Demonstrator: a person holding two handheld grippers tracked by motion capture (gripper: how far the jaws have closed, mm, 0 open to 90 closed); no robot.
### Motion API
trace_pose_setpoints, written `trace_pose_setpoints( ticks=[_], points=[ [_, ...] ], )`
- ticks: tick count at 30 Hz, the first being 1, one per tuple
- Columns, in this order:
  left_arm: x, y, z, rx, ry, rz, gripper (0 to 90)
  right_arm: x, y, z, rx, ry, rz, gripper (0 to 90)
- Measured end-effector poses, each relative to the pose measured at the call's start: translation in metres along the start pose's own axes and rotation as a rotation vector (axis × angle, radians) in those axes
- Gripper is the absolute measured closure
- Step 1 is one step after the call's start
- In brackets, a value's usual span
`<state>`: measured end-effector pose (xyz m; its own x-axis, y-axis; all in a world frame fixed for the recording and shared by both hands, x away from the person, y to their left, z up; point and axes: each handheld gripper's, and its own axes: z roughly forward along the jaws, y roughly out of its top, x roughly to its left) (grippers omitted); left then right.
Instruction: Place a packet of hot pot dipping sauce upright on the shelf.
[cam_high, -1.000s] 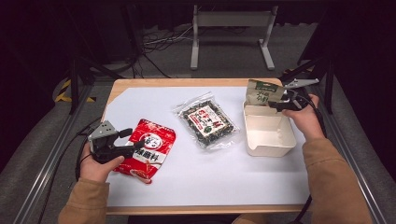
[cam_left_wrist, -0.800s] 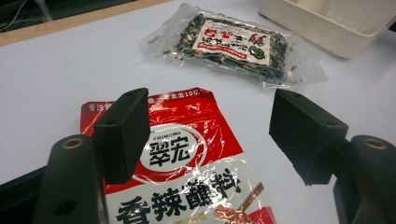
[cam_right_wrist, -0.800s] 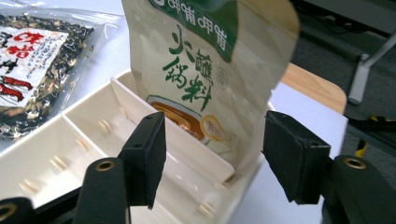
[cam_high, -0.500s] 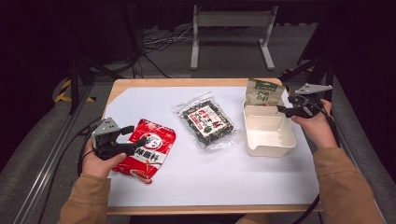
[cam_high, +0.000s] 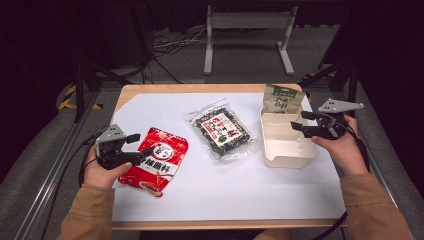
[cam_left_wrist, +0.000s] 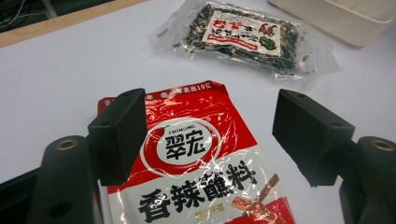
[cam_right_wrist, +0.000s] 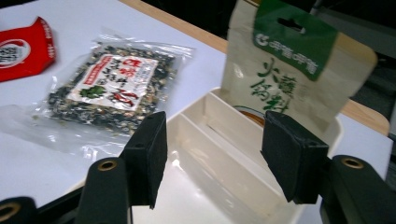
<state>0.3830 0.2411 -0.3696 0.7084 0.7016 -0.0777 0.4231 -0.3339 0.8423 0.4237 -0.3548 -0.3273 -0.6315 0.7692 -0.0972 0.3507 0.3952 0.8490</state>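
High view: left gripper (cam_high: 143, 144) at desk's left edge, jaws wide apart over the top-left corner of the red sachet (cam_high: 155, 160), nothing clamped. Sachet lies flat on the white sheet (cam_high: 225, 190), left part of desk; long axis runs diagonal, top end toward far right, bottom end toward near-left corner. Clear spice bag (cam_high: 222, 130) flat at desk centre, long axis also diagonal, well apart from the sachet. Right gripper (cam_high: 298, 122) at right edge, above the white tray (cam_high: 280, 161), jaws apart, empty. Green-topped pouch (cam_high: 282, 98) stands upright at the tray's far end, by desk's far-right corner.

Left gripper view: both pads spread wide, jaws have just been opening a bit more; red sachet below and between them, pads not pressing it. Printed side up, sachet's top edge points away from cam. Spice bag (cam_left_wrist: 243, 37) beyond, tray rim (cam_left_wrist: 336, 18) at top right.

Right gripper view: jaws wide but just closed in slightly, nothing between them; tray compartments (cam_right_wrist: 224, 154) under them. Pouch (cam_right_wrist: 285, 70) upright, leaning a little, bottom inside tray's far compartment. Spice bag (cam_right_wrist: 112, 88) left of tray, sachet corner (cam_right_wrist: 23, 46) far left.
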Motion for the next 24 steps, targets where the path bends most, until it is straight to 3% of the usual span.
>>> trace_pose_setpoints(
  ticks=[12,17,24],
  points=[
    [0.003,0.003,-0.006,0.02,-0.014,-0.013,17.0,0.046,-0.002,-0.012,-0.006,0.098,-0.021,40.2],
    [0.005,0.005,-0.007,0.025,-0.008,0.003,16.3,0.063,-0.006,-0.009,-0.037,0.153,-0.021,42.0],
    [0.011,0.01,-0.008,0.04,-0.002,0.006,16.6,0.081,-0.007,-0.004,-0.053,0.192,-0.025,43.6]
  ],
)
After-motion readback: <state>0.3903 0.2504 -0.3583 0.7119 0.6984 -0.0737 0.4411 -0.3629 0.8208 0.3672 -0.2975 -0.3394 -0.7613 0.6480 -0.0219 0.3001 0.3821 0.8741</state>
